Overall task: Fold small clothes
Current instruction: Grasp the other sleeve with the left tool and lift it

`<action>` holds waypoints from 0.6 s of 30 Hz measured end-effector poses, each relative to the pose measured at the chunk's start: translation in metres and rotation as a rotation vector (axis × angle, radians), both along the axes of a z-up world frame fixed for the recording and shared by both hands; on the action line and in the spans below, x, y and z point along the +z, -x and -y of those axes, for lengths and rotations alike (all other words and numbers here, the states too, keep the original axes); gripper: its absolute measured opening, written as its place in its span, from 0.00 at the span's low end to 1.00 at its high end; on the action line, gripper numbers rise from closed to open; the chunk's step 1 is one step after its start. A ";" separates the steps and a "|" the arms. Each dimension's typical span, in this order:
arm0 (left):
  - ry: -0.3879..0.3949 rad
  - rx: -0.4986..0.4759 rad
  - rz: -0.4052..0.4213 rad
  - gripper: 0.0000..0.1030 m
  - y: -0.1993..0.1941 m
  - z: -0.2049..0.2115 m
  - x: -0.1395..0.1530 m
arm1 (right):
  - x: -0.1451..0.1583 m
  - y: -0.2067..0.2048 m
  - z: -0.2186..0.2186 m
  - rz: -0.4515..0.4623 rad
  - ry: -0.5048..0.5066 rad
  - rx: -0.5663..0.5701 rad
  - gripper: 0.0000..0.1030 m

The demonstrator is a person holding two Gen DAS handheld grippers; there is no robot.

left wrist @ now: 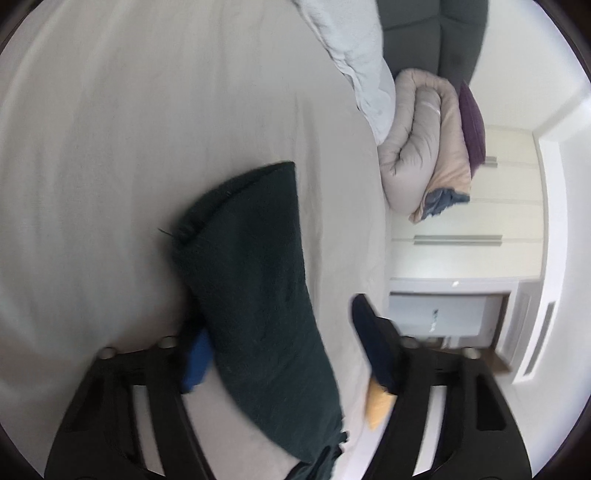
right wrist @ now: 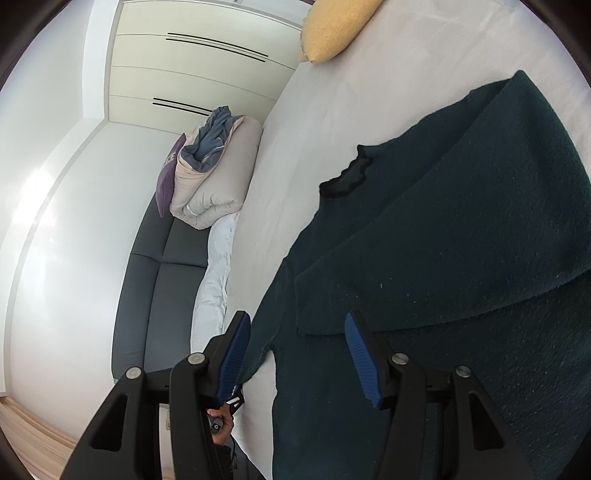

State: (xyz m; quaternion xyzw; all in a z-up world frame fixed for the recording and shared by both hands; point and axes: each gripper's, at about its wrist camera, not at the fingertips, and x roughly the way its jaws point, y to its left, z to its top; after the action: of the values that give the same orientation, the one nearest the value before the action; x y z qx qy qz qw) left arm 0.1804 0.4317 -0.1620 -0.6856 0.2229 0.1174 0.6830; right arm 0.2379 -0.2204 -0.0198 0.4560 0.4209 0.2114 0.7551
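A dark green sweater lies on the pale bed sheet, its neckline towards the far side and one part folded over its body. My right gripper hovers at the sweater's near-left edge, open, blue pads apart with the cloth's edge between them and not pinched. In the left wrist view a long folded part of the sweater runs between the fingers of my left gripper. It covers part of the left pad; the right finger stands clear of it. That gripper is open.
A yellow cloth lies at the sheet's far edge. A rolled beige duvet and a purple cushion sit on dark grey upholstery beside the bed. White wardrobe doors stand behind. A white quilt lies on the bed's edge.
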 end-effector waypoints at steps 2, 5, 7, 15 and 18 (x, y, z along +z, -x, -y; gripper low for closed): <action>0.042 0.020 -0.001 0.32 -0.004 -0.004 -0.014 | -0.004 0.000 0.000 -0.007 -0.002 -0.002 0.56; 0.073 0.035 -0.003 0.17 -0.005 -0.008 -0.026 | -0.008 0.001 0.000 -0.014 0.001 -0.002 0.56; 0.080 0.059 0.004 0.10 -0.006 -0.014 -0.031 | -0.011 0.001 0.001 -0.018 0.001 -0.006 0.56; -0.197 -0.086 -0.044 0.08 -0.040 0.010 0.022 | -0.012 0.003 0.006 -0.004 0.008 -0.004 0.56; -0.369 -0.215 -0.054 0.08 -0.069 0.047 0.058 | -0.014 0.003 0.006 -0.008 0.012 -0.005 0.56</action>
State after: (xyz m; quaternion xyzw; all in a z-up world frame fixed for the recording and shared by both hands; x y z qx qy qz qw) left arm 0.2497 0.3848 -0.1037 -0.5178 0.2876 0.1012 0.7993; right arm 0.2348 -0.2265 -0.0334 0.4535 0.4239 0.2053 0.7567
